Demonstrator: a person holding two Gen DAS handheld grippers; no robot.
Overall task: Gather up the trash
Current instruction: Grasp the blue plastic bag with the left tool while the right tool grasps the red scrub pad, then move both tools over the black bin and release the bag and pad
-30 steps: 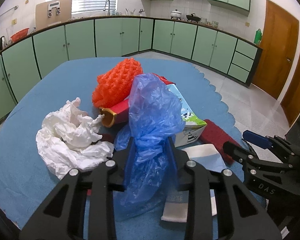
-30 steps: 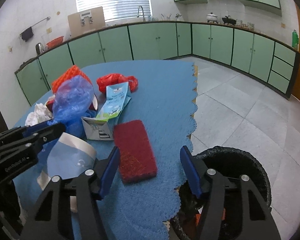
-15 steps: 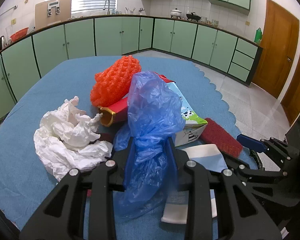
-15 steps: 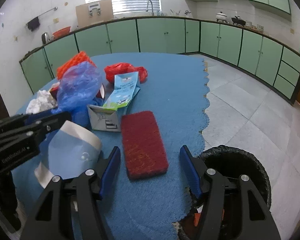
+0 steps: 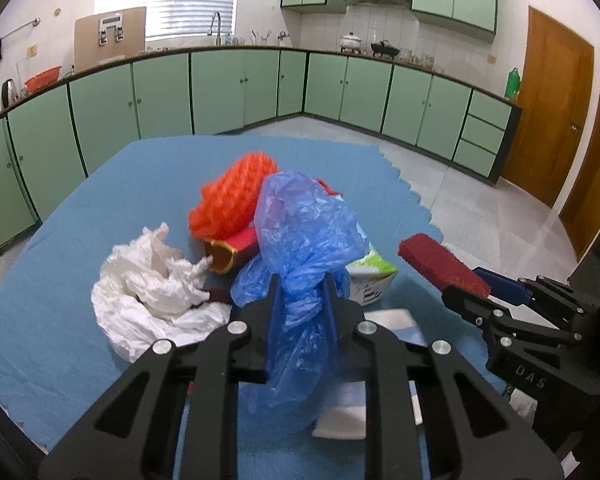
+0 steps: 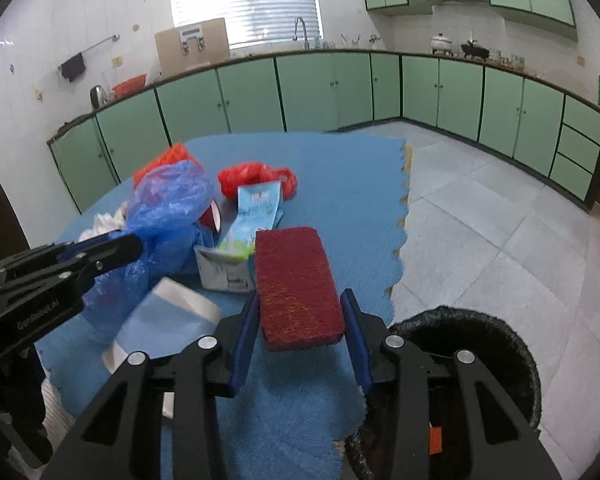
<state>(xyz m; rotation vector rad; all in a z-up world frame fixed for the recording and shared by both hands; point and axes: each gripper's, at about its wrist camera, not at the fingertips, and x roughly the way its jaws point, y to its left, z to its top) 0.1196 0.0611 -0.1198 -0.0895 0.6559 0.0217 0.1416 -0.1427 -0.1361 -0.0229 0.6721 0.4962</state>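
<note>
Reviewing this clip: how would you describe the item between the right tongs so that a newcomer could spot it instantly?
Start at the blue table mat and go to its scalloped edge beside the black bin. There the right tongs straddle a dark red scouring pad, next to the milk carton. It is the only flat, stiff rectangle with a rough fibrous face; its neighbours are crumpled plastic, tissue or cardboard.

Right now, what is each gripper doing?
Left gripper: shut on the blue plastic bag.
Right gripper: shut on the red scouring pad, lifted.
</note>
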